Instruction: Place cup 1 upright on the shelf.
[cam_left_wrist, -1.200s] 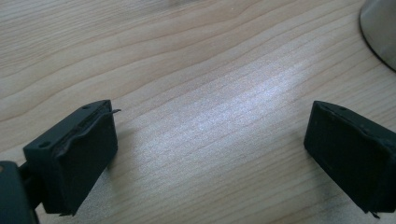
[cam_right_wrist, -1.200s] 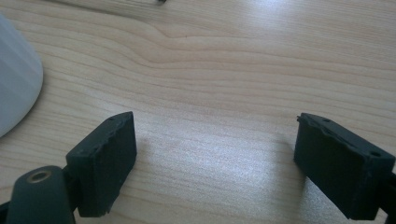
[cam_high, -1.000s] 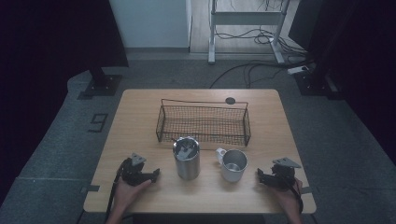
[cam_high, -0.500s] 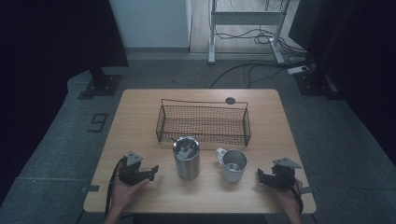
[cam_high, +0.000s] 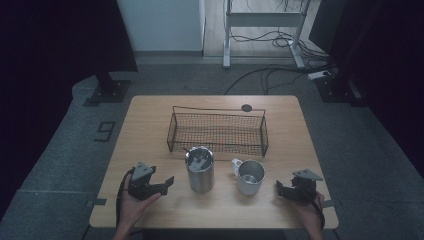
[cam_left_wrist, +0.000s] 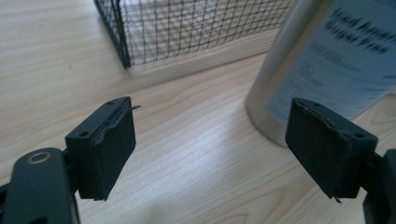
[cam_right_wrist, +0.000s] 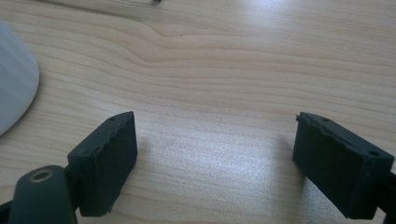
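Note:
A tall steel tumbler (cam_high: 199, 169) stands near the table's front middle, with something crumpled inside its mouth. To its right sits a short steel mug (cam_high: 249, 176) with a white handle. My left gripper (cam_high: 162, 183) rests at the front left, open, its jaws pointing at the tumbler (cam_left_wrist: 322, 60), which stands just beyond the right jaw. My right gripper (cam_high: 279, 189) rests at the front right, open and holding nothing, a little right of the mug. The mug's pale side (cam_right_wrist: 14, 84) shows at the left edge of the right gripper view.
A black wire basket (cam_high: 218, 131) stands behind the tumbler and mug, mid-table; its corner (cam_left_wrist: 122, 44) shows in the left gripper view. A small dark round disc (cam_high: 246, 107) lies near the table's back edge. Bare wood (cam_high: 150, 130) lies left of the basket.
My left gripper has shifted slightly forward and left along the front edge. The right gripper, tumbler and mug stay where they were.

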